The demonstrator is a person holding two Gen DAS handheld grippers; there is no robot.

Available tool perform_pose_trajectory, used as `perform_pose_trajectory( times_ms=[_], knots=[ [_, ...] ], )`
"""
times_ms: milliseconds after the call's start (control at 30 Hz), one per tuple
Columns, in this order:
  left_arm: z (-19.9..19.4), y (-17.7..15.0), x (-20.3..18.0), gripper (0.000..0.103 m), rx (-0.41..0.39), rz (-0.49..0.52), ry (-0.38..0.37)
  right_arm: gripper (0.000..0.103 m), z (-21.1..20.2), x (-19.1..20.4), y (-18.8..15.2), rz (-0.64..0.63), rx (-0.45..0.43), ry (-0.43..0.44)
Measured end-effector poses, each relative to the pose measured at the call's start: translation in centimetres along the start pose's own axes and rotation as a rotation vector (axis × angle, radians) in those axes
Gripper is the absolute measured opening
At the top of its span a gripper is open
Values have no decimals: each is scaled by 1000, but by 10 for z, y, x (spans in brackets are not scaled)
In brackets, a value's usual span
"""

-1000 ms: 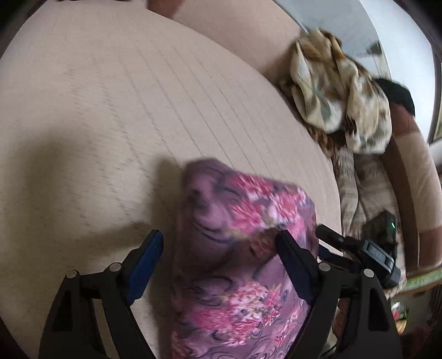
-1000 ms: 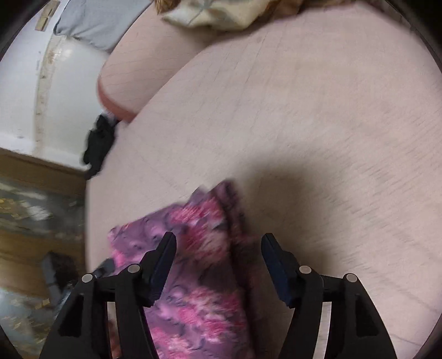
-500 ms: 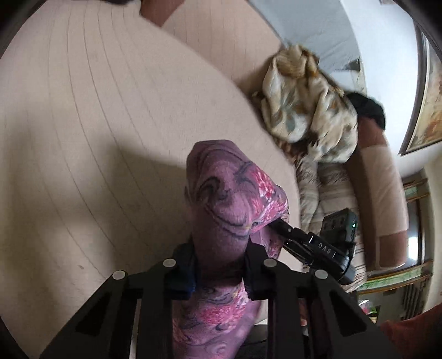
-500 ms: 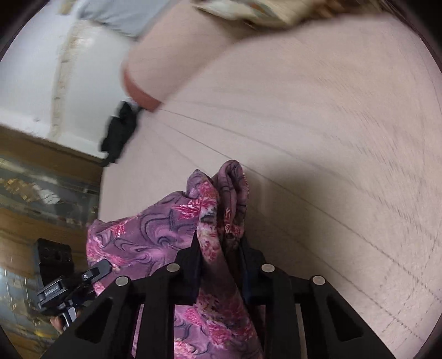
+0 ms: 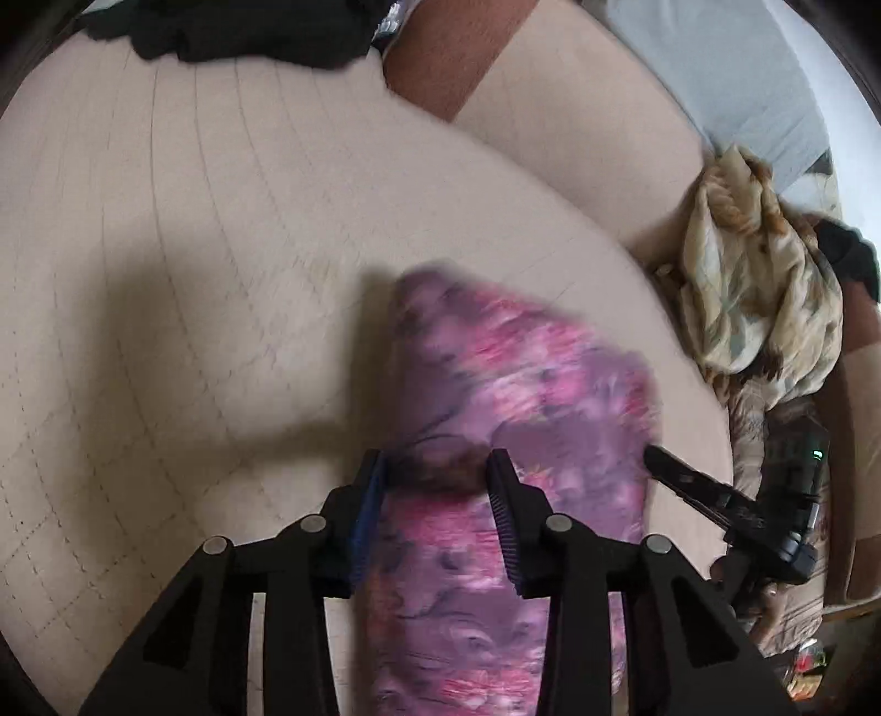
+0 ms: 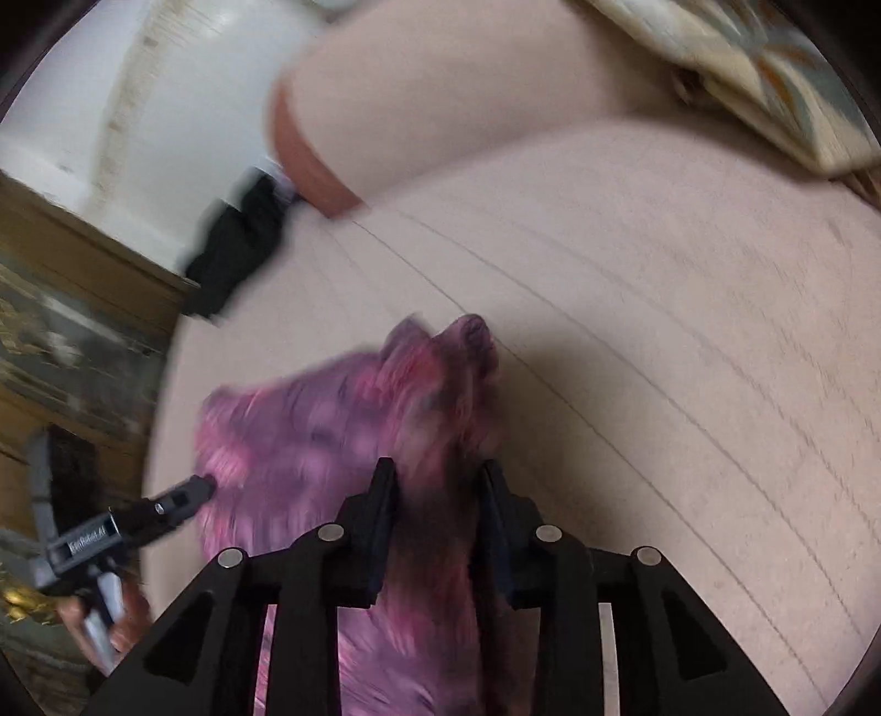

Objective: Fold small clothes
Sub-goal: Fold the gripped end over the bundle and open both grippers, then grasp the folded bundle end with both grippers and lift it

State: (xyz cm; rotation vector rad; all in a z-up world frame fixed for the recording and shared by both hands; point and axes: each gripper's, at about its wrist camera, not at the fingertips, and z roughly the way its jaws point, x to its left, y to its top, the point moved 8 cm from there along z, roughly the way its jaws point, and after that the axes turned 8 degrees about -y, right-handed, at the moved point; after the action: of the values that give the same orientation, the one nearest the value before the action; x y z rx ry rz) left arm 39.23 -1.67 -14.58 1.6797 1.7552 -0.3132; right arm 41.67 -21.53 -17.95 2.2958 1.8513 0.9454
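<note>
From the left wrist camera, my left gripper (image 5: 435, 473) has the purple flowered cloth (image 5: 523, 385) bunched between its jaws, which are opening at this moment; the fabric fills the gap and touches both pads, so I read it as a loosening pinch. The cloth runs forward from the jaws and lies over the beige quilted cushion (image 5: 192, 248), toward its right edge. The right gripper (image 5: 655, 460) pokes in at the cloth's right border. A heap of cream patterned fabric (image 5: 760, 275) lies past that edge, with dark clothes (image 5: 248, 27) at the far edge. My worry here is that the fabric slips out of the easing jaws before the fold is laid flat, so the layer flops back or lands crooked.

From the right wrist camera, my right gripper (image 6: 438, 476) likewise has a bunched ridge of the cloth (image 6: 330, 429) between its jaws, also opening, with fabric touching both sides. The cloth spreads left toward the cushion's (image 6: 661, 330) left edge, where the left gripper (image 6: 204, 484) touches its border. The picture is smeared, so I cannot tell how many layers are caught. If one side lets go sooner than the other, I judge the fold would skew, and cloth near that edge could slide off.
</note>
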Motion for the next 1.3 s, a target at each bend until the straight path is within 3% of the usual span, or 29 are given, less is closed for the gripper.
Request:
perform_pose_trajectory(
  times_ms=[67,133,167,267,367,433,500,533,700,967,1300],
  knots=[
    [-12,-1,-6,47,-12,17,-4,38,-13,-14,-17,47,-5,24],
    [-30,-6,-23,60,-51,96,17,64,-43,-19,-42,79,-53,72],
    [-39,-13,-28,63,-70,127,43,68,-59,-19,-57,81,-78,92],
    [-60,-52,-38,63,-90,171,69,69,-93,-12,-104,86,-119,151],
    [-69,-110,-36,63,-99,194,104,68,-97,-6,-148,100,-104,180],
    [-61,-137,-30,63,-86,240,166,62,-87,2,-162,82,-90,131],
    [-47,-148,-22,63,-73,278,254,59,-76,11,-166,13,-94,10],
    [-46,-150,-19,63,-71,274,262,58,-77,11,-169,-4,-103,-33],
    [-44,-157,-11,63,-83,182,190,56,-79,25,-176,-101,-157,-117],
    [-35,-164,-10,63,-93,147,161,56,-79,21,-178,-138,-168,-151],
    [-25,-157,-16,63,-113,155,183,56,-87,25,-169,-156,-190,-160]
  ],
)
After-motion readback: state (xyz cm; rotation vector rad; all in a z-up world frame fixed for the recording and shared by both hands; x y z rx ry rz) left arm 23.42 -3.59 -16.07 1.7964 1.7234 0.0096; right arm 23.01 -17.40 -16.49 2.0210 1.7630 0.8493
